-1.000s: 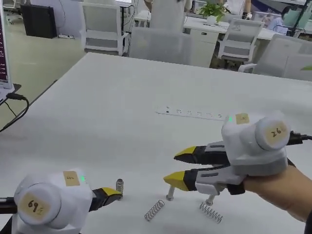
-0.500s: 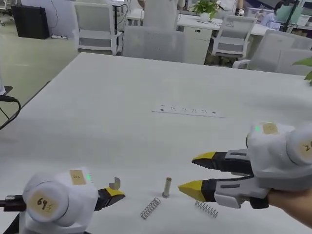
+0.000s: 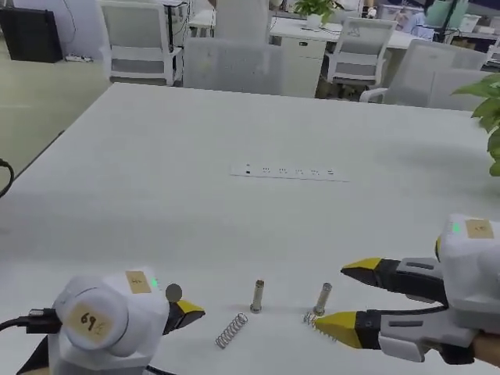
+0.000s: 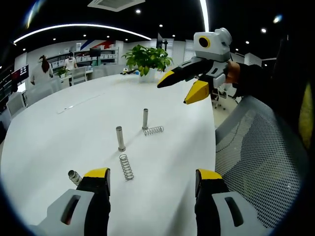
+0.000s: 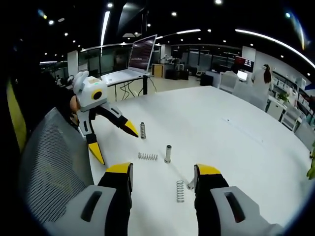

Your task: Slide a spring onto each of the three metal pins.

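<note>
Three metal pins stand in a row near the front of the white table (image 3: 234, 125). The left pin (image 3: 173, 294) (image 5: 142, 130) wears a spring. The middle pin (image 3: 256, 295) (image 4: 119, 138) and the right pin (image 3: 323, 298) (image 4: 145, 119) are bare. One loose spring (image 3: 231, 330) (image 4: 126, 166) lies in front of the middle pin. Another spring (image 4: 153, 130) (image 5: 179, 191) lies by the right pin. My left gripper (image 3: 184, 316) (image 4: 152, 174) is open and empty beside the left pin. My right gripper (image 3: 349, 295) (image 5: 162, 169) is open and empty, just right of the right pin.
A white power strip (image 3: 287, 172) lies flat at the table's middle. Office chairs (image 3: 234, 66) stand along the far edge. Plant leaves (image 3: 488, 117) reach in at the right. A mesh chair back (image 4: 261, 152) sits close behind the grippers.
My right gripper has drawn back to the right, off the middle pin, and the right pin now stands uncovered. The left gripper stays by the left pin. The head camera has shifted.
</note>
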